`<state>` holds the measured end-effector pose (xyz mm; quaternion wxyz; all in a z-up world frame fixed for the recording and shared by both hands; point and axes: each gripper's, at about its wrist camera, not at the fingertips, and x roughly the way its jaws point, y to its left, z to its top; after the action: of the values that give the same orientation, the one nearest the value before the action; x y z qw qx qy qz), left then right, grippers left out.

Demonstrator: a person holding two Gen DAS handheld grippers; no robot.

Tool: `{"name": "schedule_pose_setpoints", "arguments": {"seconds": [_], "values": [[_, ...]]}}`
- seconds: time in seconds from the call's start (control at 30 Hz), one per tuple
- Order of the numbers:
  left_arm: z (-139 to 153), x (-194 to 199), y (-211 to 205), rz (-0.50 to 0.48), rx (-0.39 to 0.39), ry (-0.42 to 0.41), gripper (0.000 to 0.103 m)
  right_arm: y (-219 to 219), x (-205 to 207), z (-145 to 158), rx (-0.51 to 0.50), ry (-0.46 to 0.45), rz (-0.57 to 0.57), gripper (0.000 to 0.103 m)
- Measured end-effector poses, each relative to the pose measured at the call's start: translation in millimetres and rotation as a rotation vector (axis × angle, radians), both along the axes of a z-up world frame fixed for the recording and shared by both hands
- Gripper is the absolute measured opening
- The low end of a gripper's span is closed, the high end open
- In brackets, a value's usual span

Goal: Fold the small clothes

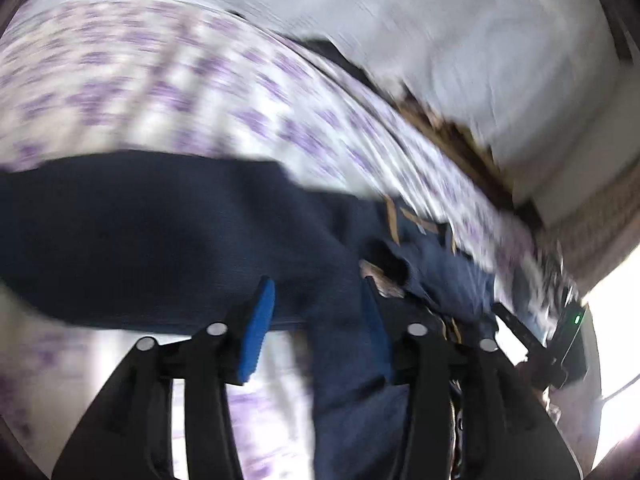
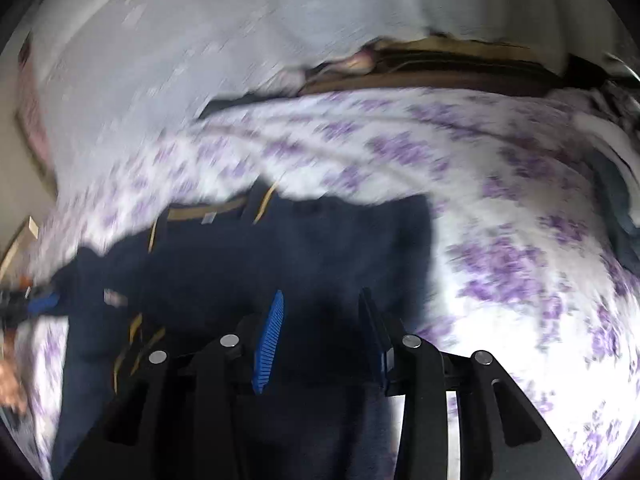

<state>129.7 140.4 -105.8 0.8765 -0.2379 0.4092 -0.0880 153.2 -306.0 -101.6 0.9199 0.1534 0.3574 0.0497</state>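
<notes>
A dark blue denim garment (image 1: 160, 232) with tan stitching lies on a white bedsheet with purple flowers (image 1: 160, 80). Both views are smeared by motion. My left gripper (image 1: 320, 312) hovers over the garment's near part; its blue pads (image 1: 260, 328) stand apart and do not press the cloth seen between them. In the right wrist view the same garment (image 2: 300, 248) shows its tan waistband (image 2: 204, 211) at the far left. My right gripper (image 2: 320, 320) stands over its near edge, jaws apart, with only dark cloth below. The left gripper (image 2: 42, 303) shows at the garment's left end.
Pale grey bedding (image 2: 200, 40) lies beyond the sheet, with a brown wooden strip (image 2: 440, 70) behind it. A heap of other clothes (image 2: 616, 200) sits at the bed's right edge. A person's hand (image 2: 10, 380) shows at the far left. The right gripper's black body (image 1: 570, 340) carries a green light.
</notes>
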Motion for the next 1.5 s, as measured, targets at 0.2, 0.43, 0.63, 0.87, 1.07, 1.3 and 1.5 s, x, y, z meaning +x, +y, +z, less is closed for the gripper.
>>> {"name": "schedule_pose_setpoints", "arguments": {"seconds": [0.2,0.43,0.63,0.87,1.07,1.3,1.5], "values": [[-13.3,-36.2,83.5,0.208,-0.115,0.030,0.050,-35.9,-0.9,-6.4,0.237,0.002,-0.105,0.039],[-17.2,-49.3,109.6,0.309,-0.233,0.016,0.049,-33.6,3.2,-13.6,0.223,0.015,-0.120,0.039],[-22.5,-69.6,119.6,0.359,-0.203,0.031,0.050,-36.2,3.0,-14.8,0.250,0.019,-0.134,0.039],[-41.3,-53.2,141.4,0.461,-0.240,0.075,0.051,-35.7,3.2,-20.1,0.251,0.030,-0.147,0.040],[-45.1,-35.8,164.5,0.549,-0.195,0.065,0.016,-32.1,8.5,-29.9,0.218,0.082,-0.138,0.045],[-14.4,-38.9,138.1,0.517,0.026,-0.020,0.010,-34.7,9.4,-33.8,0.232,0.094,-0.135,0.046],[13.6,-41.7,103.2,0.454,0.183,-0.084,0.010,-38.7,4.6,-29.6,0.247,0.067,-0.160,0.046]]}}
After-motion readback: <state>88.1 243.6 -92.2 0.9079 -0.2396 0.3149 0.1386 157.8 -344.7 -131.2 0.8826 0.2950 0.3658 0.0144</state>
